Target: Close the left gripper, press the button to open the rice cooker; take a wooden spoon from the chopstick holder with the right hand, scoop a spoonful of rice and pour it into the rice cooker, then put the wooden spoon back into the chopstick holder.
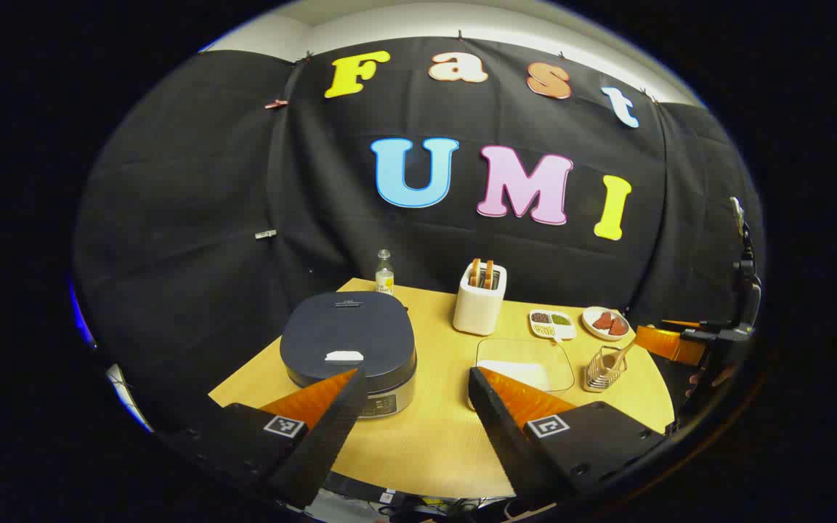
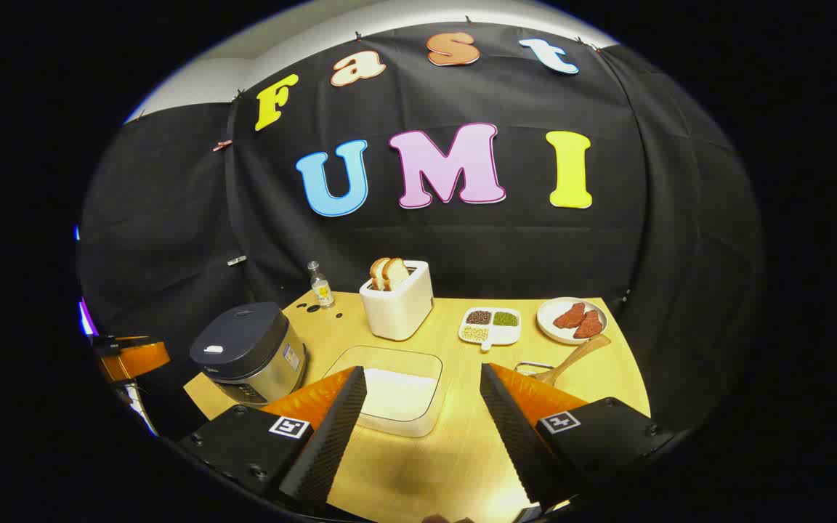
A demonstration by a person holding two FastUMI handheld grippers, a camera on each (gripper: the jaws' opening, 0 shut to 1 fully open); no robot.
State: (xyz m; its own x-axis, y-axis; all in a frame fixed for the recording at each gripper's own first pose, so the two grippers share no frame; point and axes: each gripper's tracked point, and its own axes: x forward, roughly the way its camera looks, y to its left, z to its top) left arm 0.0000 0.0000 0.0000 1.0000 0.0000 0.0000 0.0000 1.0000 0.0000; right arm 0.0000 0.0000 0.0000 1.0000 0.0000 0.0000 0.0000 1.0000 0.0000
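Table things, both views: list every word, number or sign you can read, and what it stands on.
No text can be read.
Bottle: label too small to read.
Rice cooker: lid mark, front panel and side sticker too blurred to read.
Left gripper and right gripper: square black-and-white pattern tags, no letters.

No legible text; the bottle (image 2: pixel 320 287) label is too small to read.
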